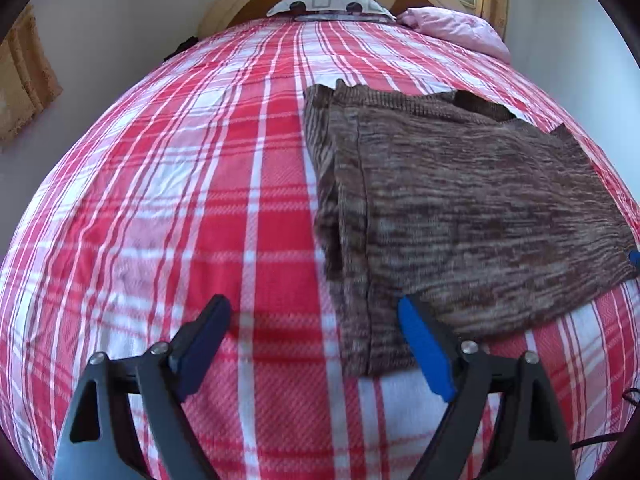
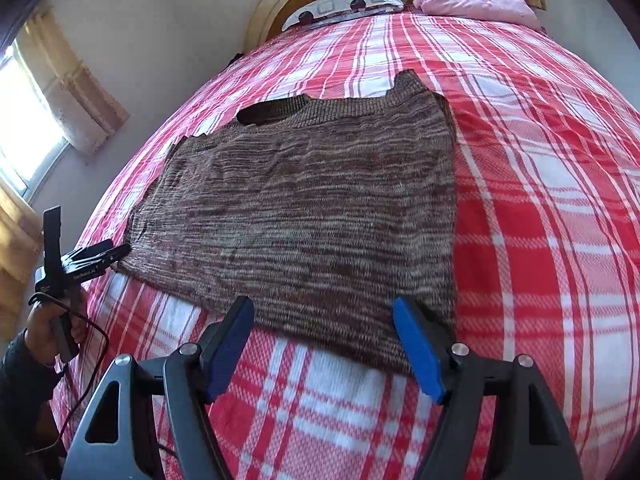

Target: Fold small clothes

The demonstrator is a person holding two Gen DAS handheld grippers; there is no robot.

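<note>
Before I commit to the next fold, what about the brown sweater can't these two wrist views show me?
- brown sweater: its right side, left wrist view, cut by the frame edge.
- Near hem, right wrist view: motion-blurred.
- Folded-under sleeves: hidden by the sweater's own body.

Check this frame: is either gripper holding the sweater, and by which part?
Nothing is held. The left gripper and right gripper both stand open above the near hem of the sweater, pads clear of the knit.
</note>
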